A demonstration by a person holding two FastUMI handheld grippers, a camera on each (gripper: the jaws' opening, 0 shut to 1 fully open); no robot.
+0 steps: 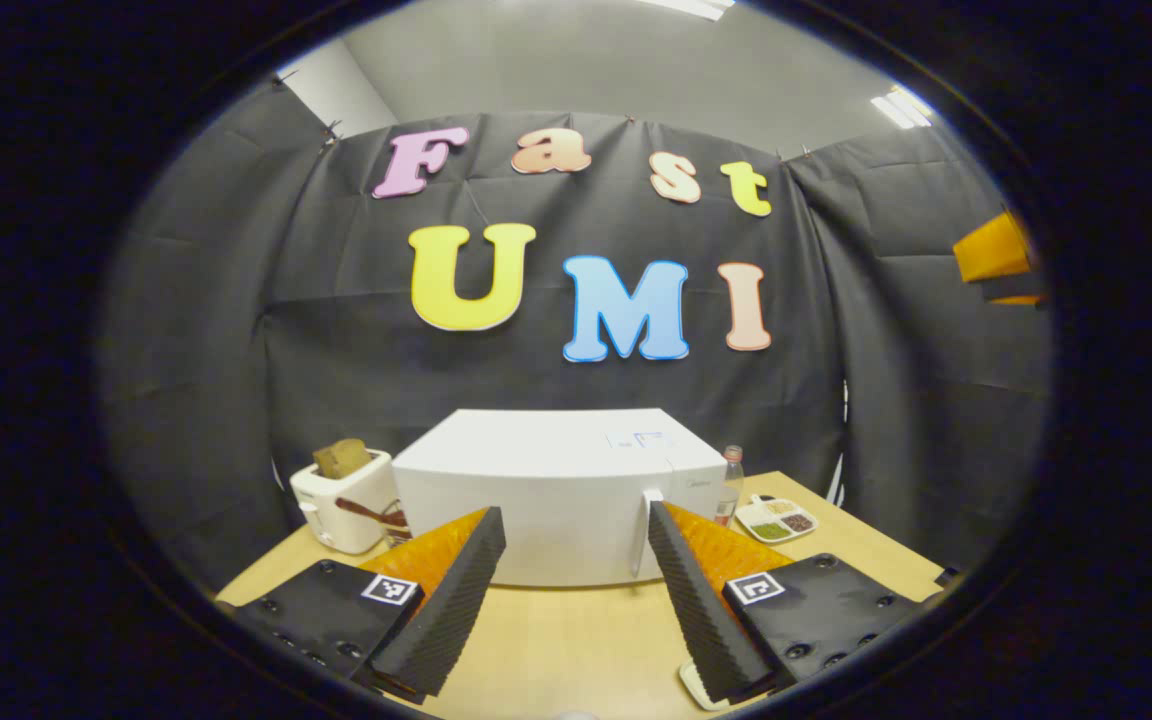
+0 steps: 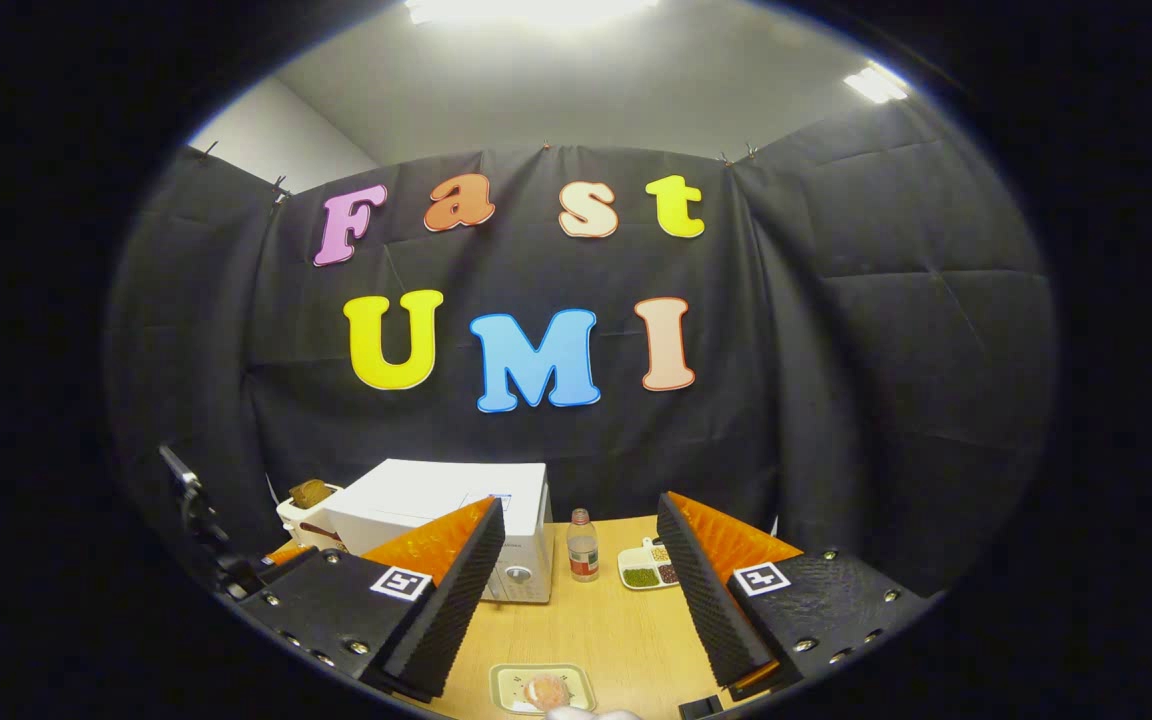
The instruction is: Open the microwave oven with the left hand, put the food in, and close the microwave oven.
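Both hand-held grippers hang apart and empty above the bench, the microwave oven shut.

In the left gripper view the left hand-held gripper (image 1: 576, 590) has its fingers spread wide, holding nothing, with the white microwave oven (image 1: 561, 490) straight ahead between them, its door closed and its handle (image 1: 649, 530) near the right-side finger; bare wooden bench (image 1: 576, 650) lies open between the gripper and the oven front. A toaster (image 1: 344, 500) stands just beside the oven on one side, a bottle (image 1: 730, 480) and a divided dish (image 1: 776, 518) on the other. In the right gripper view the right hand-held gripper (image 2: 581, 600) is likewise spread and empty; the food on its small tray (image 2: 543, 688) sits at the bench's near edge, well apart from the oven, with clear wood between. Black cloth walls close the booth.
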